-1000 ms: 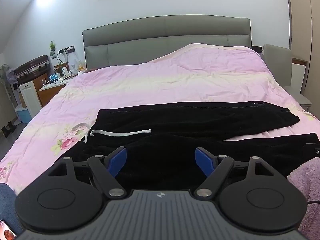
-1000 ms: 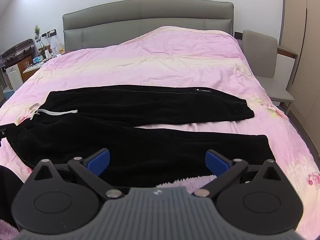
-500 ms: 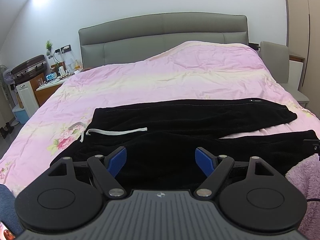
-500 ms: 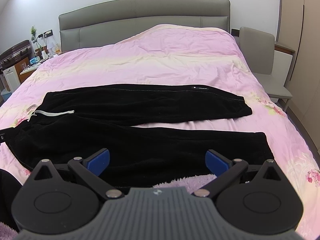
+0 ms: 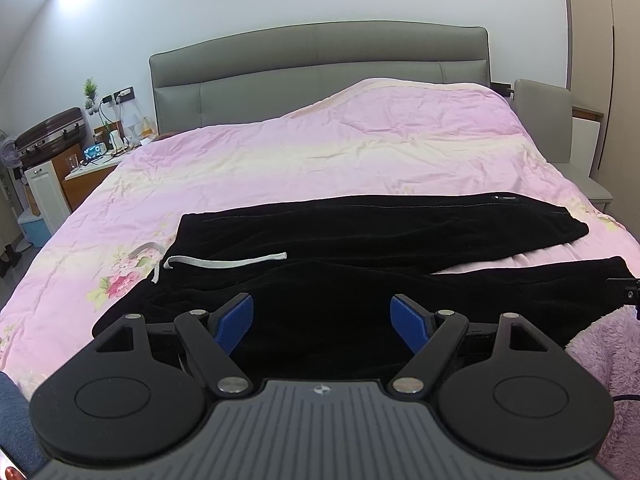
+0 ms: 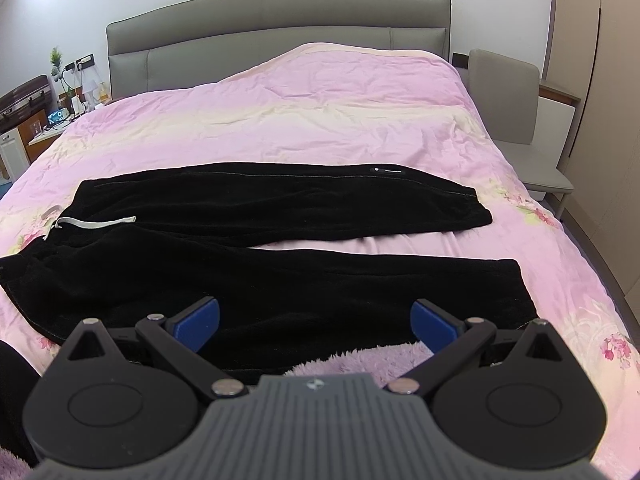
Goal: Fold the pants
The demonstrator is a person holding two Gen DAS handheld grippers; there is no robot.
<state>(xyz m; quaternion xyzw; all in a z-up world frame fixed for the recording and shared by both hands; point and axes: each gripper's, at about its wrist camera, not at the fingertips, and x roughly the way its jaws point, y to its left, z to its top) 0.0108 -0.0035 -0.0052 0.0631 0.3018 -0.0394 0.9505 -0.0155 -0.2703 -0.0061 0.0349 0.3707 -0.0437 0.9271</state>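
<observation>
While both tools hovered above the near edge of the bed [image 5: 280, 152], neither touched cloth: the left tool [image 5: 322, 322] had its blue pads [image 5: 236, 322] spread wide with nothing between them, and the right tool [image 6: 316, 324] was likewise wide and empty. Black pants [image 5: 360, 280] lay flat on the pink floral bedspread [image 6: 320, 112], straight ahead of both tools, laid crosswise with the waist off to the left and the cuffs to the right. Far leg [image 6: 280, 204] sat just beyond the near leg [image 6: 300, 284], the two splitting apart toward the right with a wedge of bedspread showing between them. White drawstring [image 5: 224, 261] rested on the waist area, ahead-left of the left tool. Near leg ran directly under the left tool's pads and under the right tool's left pad. Fuzzy lilac fabric [image 6: 360, 360] sat close below the right tool, overlapping the pants' near edge; can't tell what it belongs to. Grey headboard [image 5: 320, 68] was far ahead, a cluttered nightstand [image 5: 92, 160] far ahead-left.
</observation>
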